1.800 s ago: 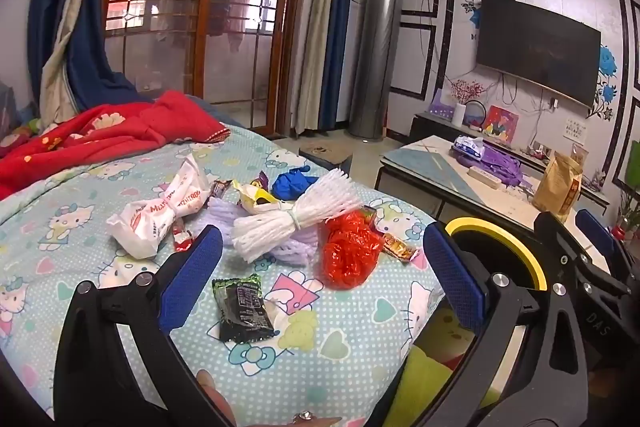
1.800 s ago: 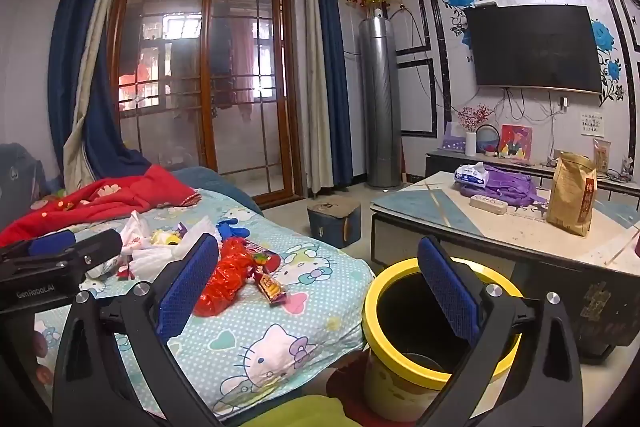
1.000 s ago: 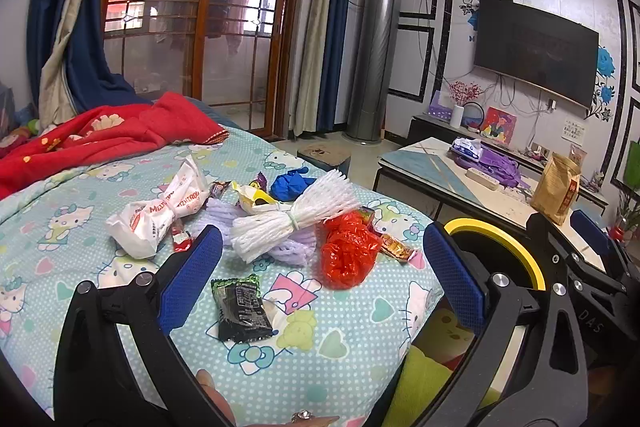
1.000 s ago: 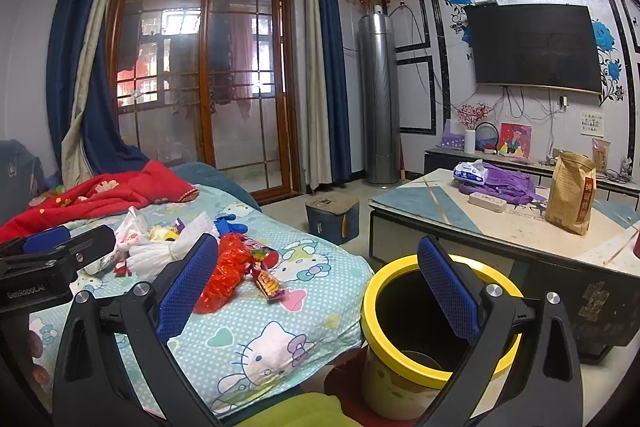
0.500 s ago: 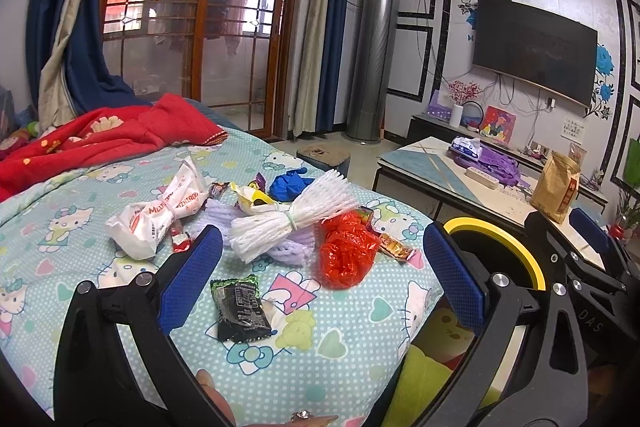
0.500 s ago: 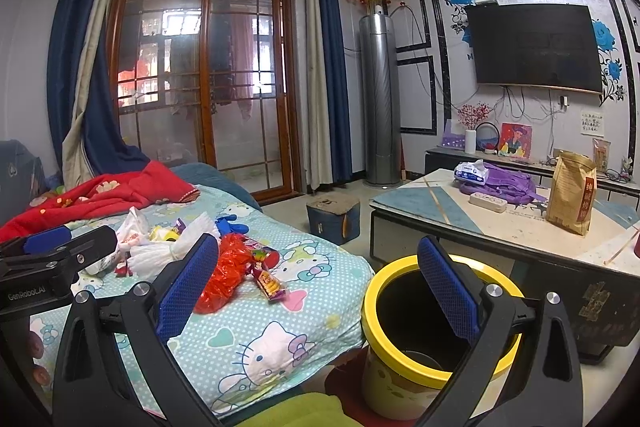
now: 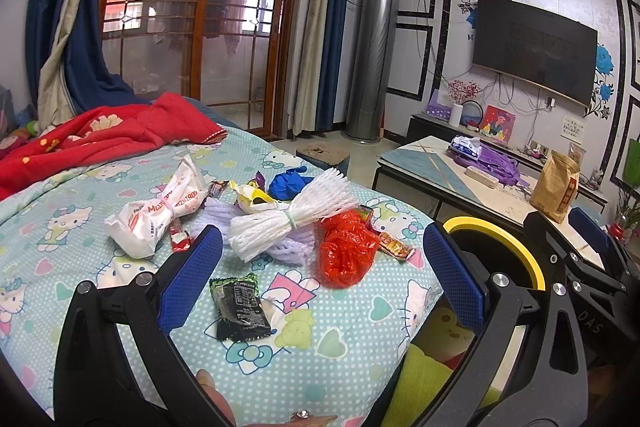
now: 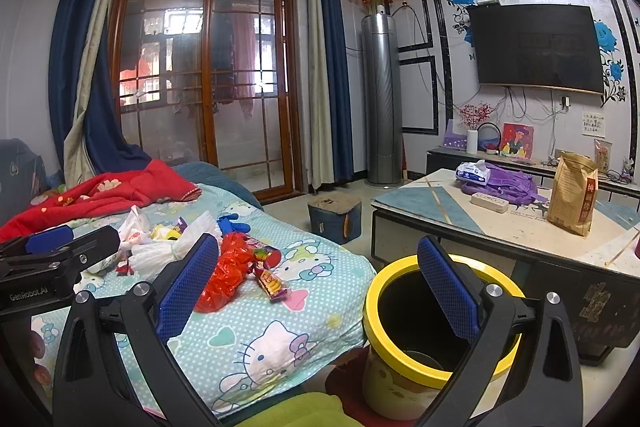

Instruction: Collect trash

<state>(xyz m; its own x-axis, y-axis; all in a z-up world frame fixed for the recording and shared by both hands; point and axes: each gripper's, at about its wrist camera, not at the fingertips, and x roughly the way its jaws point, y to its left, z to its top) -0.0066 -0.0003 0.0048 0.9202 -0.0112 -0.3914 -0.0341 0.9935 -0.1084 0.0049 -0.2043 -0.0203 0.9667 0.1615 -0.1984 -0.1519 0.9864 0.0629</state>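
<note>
The left gripper (image 7: 320, 275) is held with its jaws spread wide and nothing between them, above the near edge of the bed (image 7: 360, 339). A dark wrapper (image 7: 238, 309) is seen lying flat on the sheet between the two blue pads (image 7: 188, 279), apart from both. Further out, a red bag (image 7: 346, 251) is crumpled beside a white net bundle (image 7: 288, 217), with an orange candy wrapper (image 7: 396, 247) just right of the red bag. A white bag (image 7: 158, 211) with red print lies to the left, and a blue glove (image 7: 290, 183) is found behind the bundle. A red blanket (image 7: 104, 135) is heaped at the far end of the bed.

The right gripper (image 8: 316, 283) is likewise held with jaws wide apart and empty, between the bed and the bin (image 8: 436, 331). The yellow-rimmed bin stands on the floor just beside the bed's corner, its opening partly behind the right pad. The trash is seen to the left, still on the sheet. A table (image 8: 500, 227) with a brown paper bag (image 8: 574, 193) stands behind the bin.
</note>
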